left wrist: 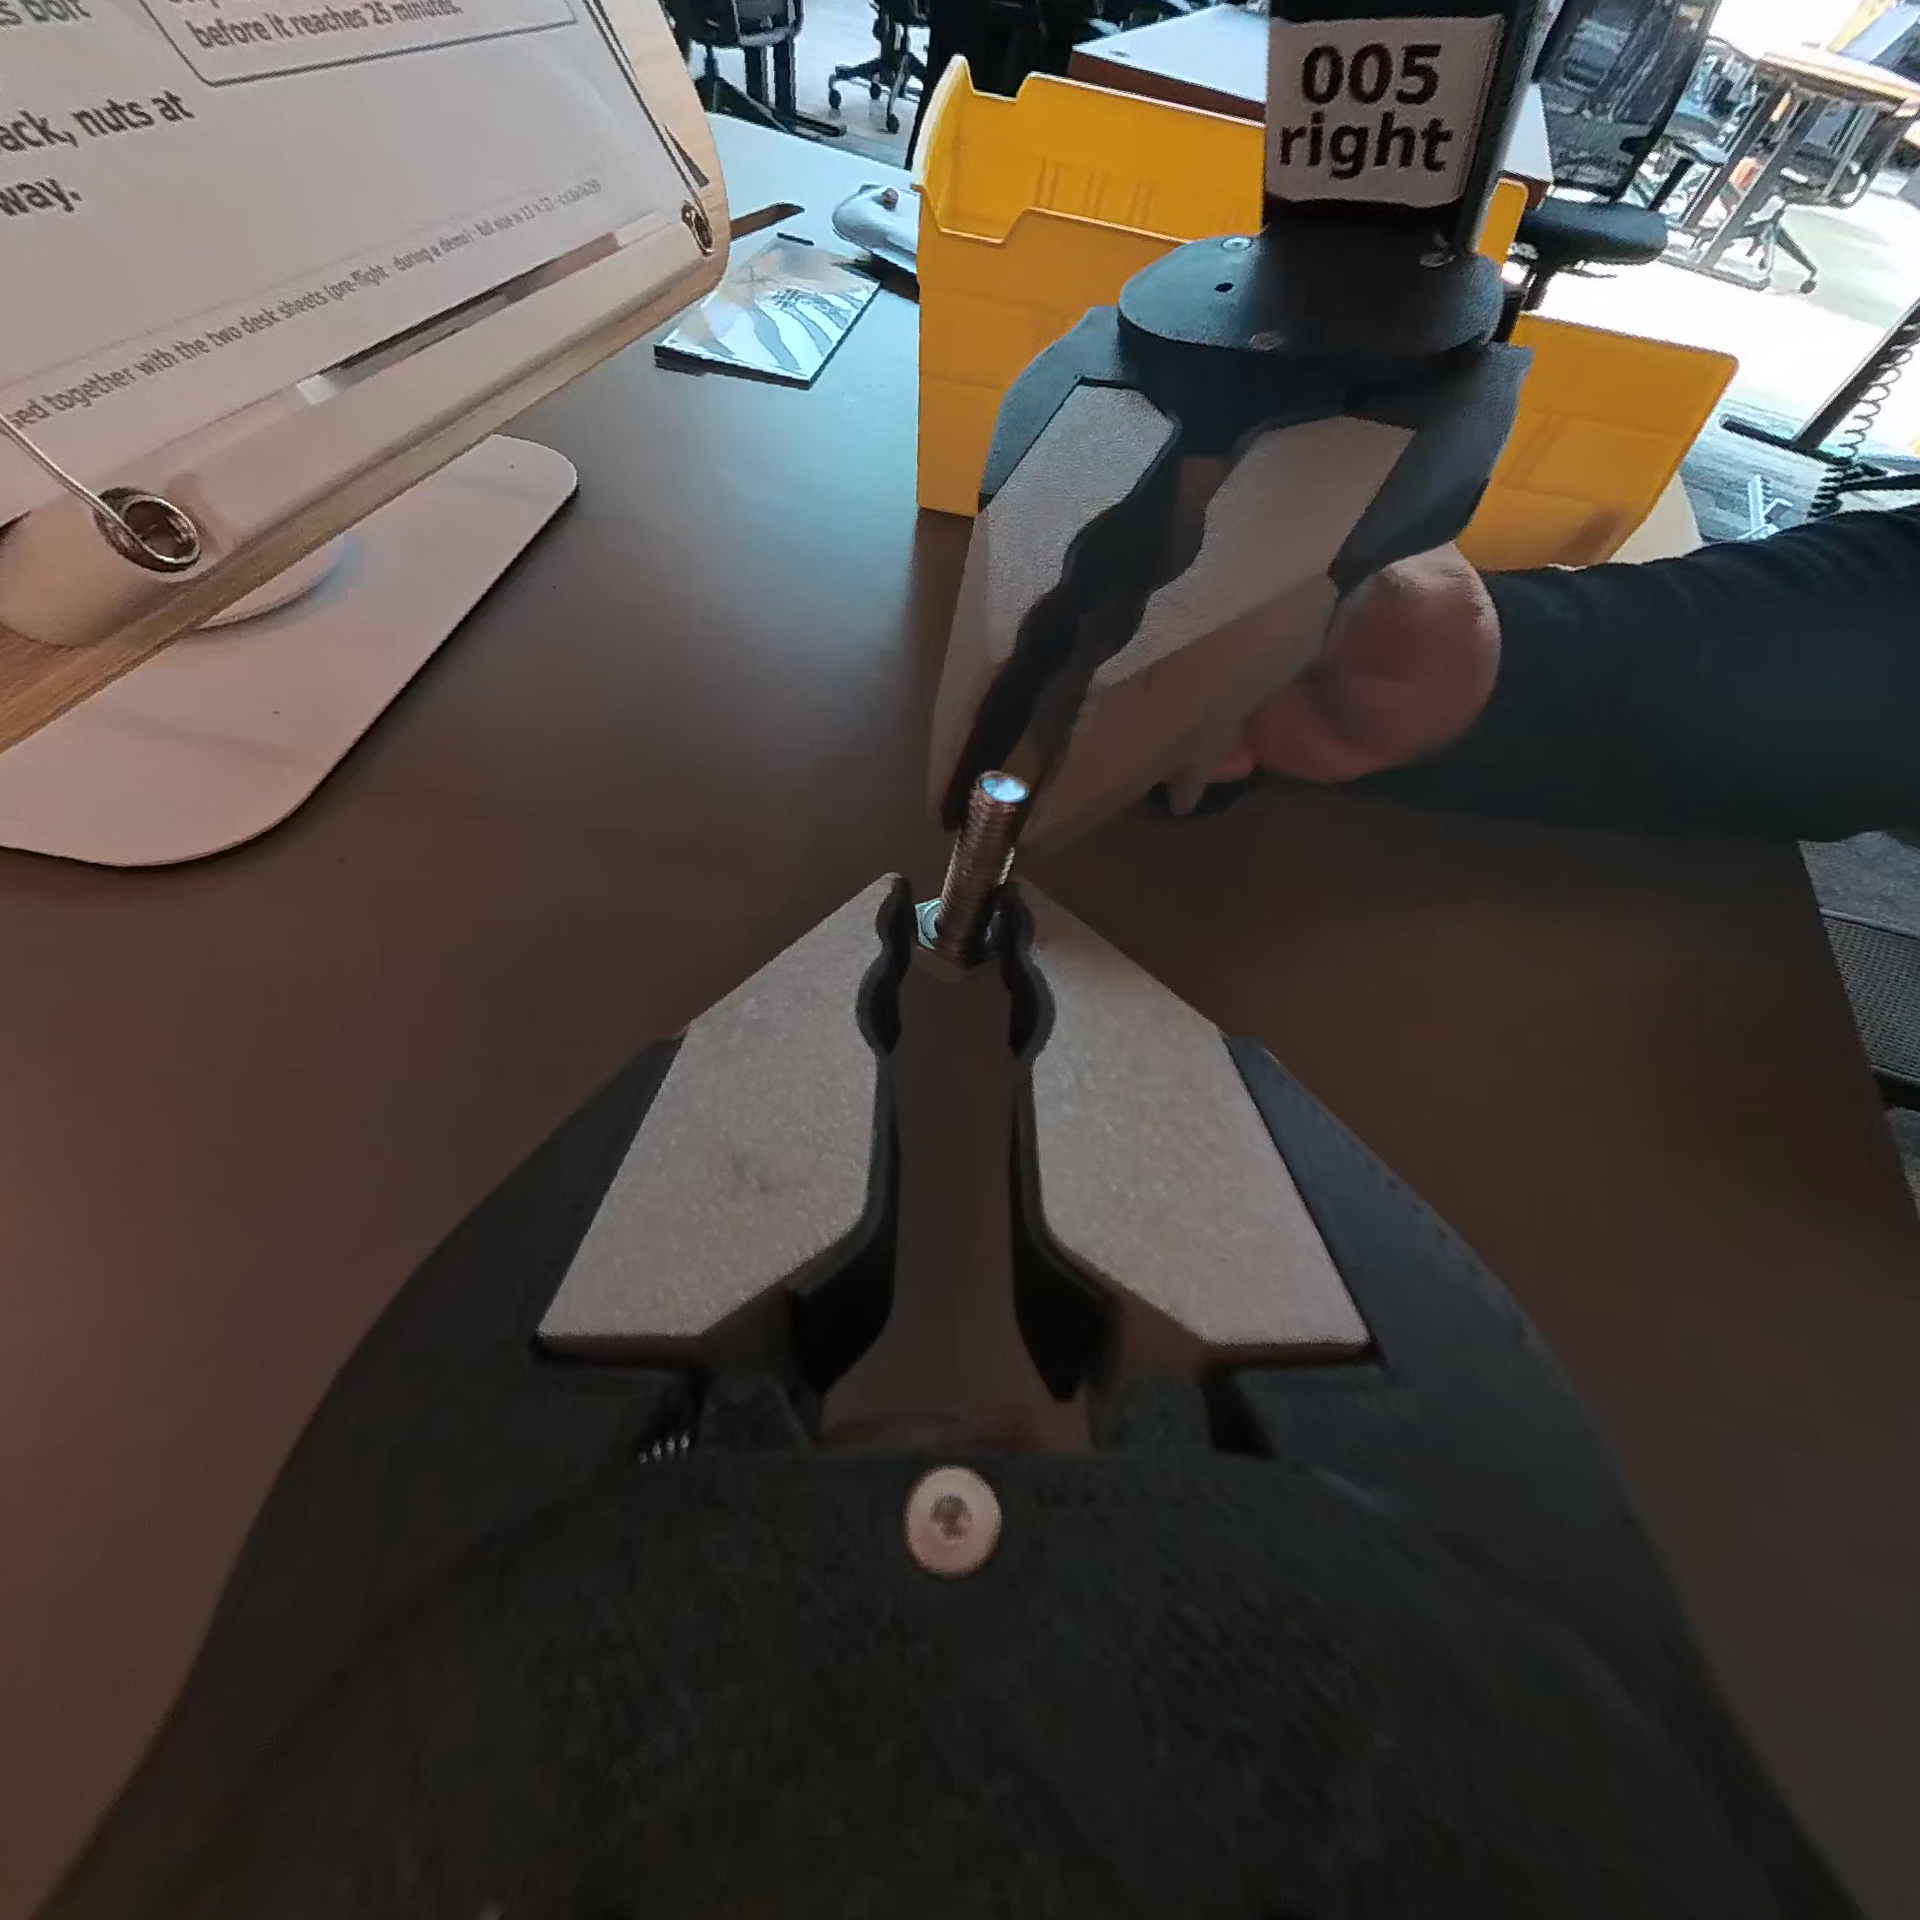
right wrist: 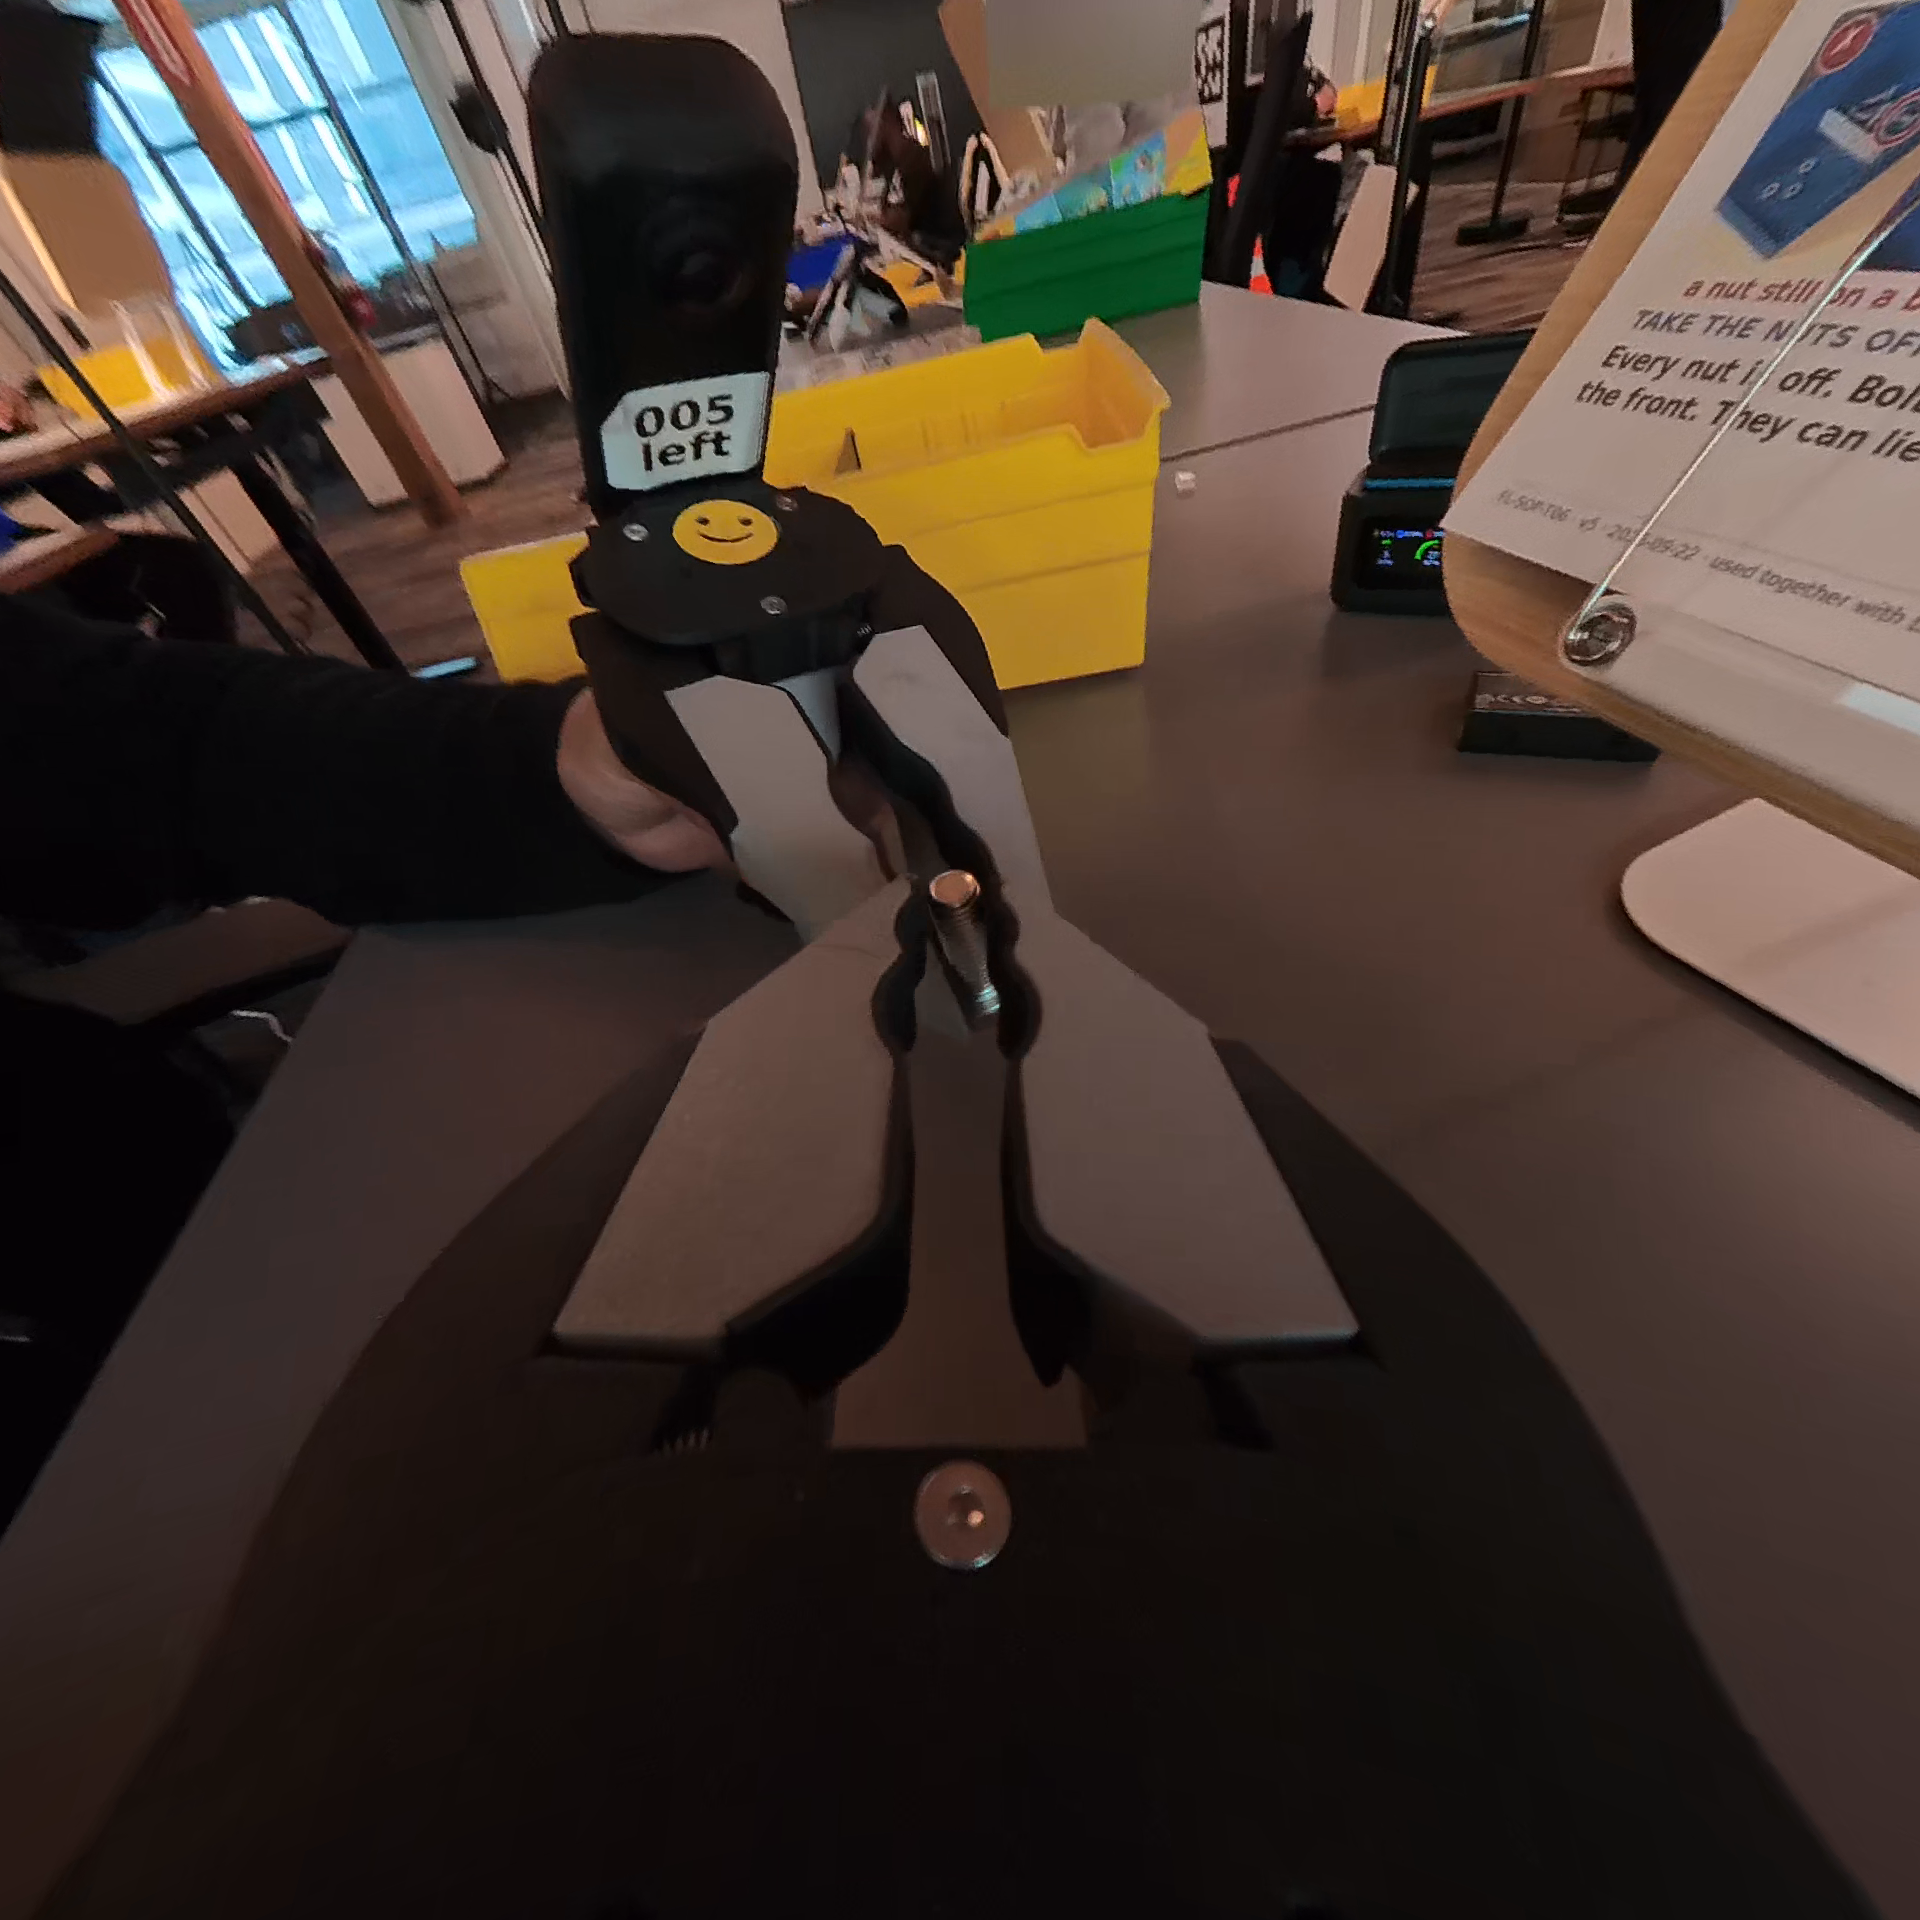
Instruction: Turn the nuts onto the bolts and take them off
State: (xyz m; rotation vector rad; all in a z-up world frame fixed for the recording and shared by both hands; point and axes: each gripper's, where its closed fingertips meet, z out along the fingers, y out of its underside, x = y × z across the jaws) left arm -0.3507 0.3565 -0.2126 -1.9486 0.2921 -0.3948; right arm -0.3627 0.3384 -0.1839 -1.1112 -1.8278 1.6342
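A steel bolt (left wrist: pixel 971 862) stands nearly upright above the dark table (left wrist: pixel 468 1039). My left gripper (left wrist: pixel 956 920) is shut on the hex part at its base (left wrist: pixel 948 935); I cannot tell if that is the bolt's head or a nut. My right gripper (left wrist: pixel 995 821) reaches down from the far side with its tips at the bolt's top end. In the right wrist view the bolt's threaded shaft (right wrist: pixel 966 951) sits between the right gripper's (right wrist: pixel 961 935) narrowly parted jaws, with a gap on its left side. No loose nut shows.
A yellow bin (left wrist: pixel 1039 343) stands behind the grippers and also shows in the right wrist view (right wrist: pixel 987 540). A document stand (left wrist: pixel 260 312) on a white base (left wrist: pixel 260 727) is at the left. A booklet (left wrist: pixel 769 322) lies by the bin. A black device with a screen (right wrist: pixel 1403 520) sits farther back. Less than 4 cm separates the two grippers' tips.
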